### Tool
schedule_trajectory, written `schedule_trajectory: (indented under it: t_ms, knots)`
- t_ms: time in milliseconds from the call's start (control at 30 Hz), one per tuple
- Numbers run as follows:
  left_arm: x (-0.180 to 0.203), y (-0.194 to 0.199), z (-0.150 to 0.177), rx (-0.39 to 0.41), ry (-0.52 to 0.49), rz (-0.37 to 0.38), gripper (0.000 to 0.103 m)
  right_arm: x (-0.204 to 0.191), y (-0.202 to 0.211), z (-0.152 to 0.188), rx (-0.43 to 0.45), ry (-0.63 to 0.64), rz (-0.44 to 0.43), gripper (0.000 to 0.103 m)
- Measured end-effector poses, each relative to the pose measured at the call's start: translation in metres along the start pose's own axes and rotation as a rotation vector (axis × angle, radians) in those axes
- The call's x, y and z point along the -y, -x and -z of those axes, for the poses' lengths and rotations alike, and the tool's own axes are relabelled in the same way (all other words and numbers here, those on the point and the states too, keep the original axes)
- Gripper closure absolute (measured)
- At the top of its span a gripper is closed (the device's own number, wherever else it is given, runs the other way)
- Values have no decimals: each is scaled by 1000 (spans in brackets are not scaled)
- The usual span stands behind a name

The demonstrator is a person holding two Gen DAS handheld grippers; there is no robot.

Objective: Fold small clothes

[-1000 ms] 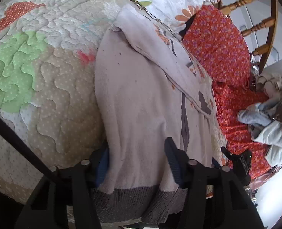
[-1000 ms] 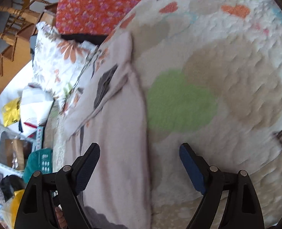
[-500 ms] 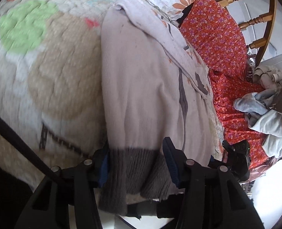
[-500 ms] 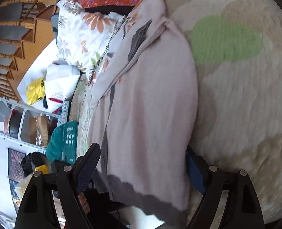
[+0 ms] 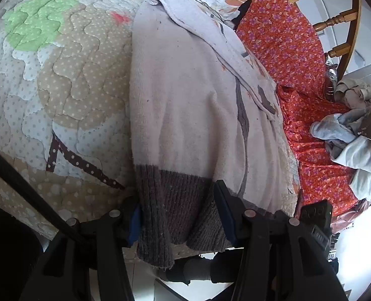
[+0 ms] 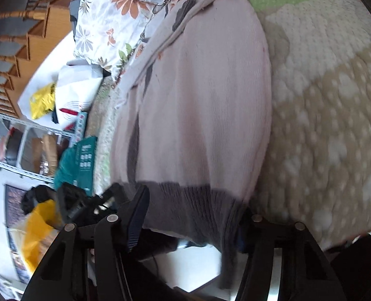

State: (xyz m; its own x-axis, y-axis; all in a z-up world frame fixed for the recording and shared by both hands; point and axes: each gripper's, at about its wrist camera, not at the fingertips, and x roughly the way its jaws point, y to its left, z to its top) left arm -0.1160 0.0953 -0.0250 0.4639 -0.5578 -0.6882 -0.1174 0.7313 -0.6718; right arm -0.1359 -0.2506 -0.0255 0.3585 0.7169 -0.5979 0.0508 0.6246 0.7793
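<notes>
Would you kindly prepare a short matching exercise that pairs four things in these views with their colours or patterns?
Things:
1. sweater hem band
2. sweater body
3. quilt
4. cloth over the wooden chair

Colours or patterns:
A. red with small purple flowers
B. pale pinkish knit
C. dark grey ribbing
D. beige with white dots, a green patch

Pairs: 1-C, 2-B, 3-D, 4-A
</notes>
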Motion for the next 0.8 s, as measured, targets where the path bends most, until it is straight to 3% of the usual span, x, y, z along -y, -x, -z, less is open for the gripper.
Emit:
schedule_trajectory:
  t_ms: [33, 67, 100, 133, 167, 300, 500, 600, 800]
  knots:
    - [2, 0, 0, 1, -4, -24, 62, 0, 0, 3, 5, -2, 15, 51]
    - [3, -1, -1, 0, -10, -50, 71, 0, -1, 5, 13, -7, 37, 62]
    - [4, -1, -2, -3, -26, -102, 93, 1, 0, 5, 19, -14, 58, 76]
    - [6, -1, -4, -7, -47, -154, 96, 3, 0, 5, 19, -23, 88, 85]
    - [5, 1, -5, -9, -45, -152, 96, 5, 1, 2, 16, -30, 104, 92]
    - [13, 22, -2, 54, -64, -204, 97, 10, 13, 0, 8, -57, 104, 96]
    - [14, 71, 28, 101, -47, -151, 97, 26, 62, 15, 16, -108, 51, 98]
    - [17, 77, 39, 109, -69, -161, 97, 31, 75, 22, 20, -113, 51, 98]
    - [11, 74, 25, 115, -41, -168, 97, 15, 71, 15, 9, -67, 33, 98]
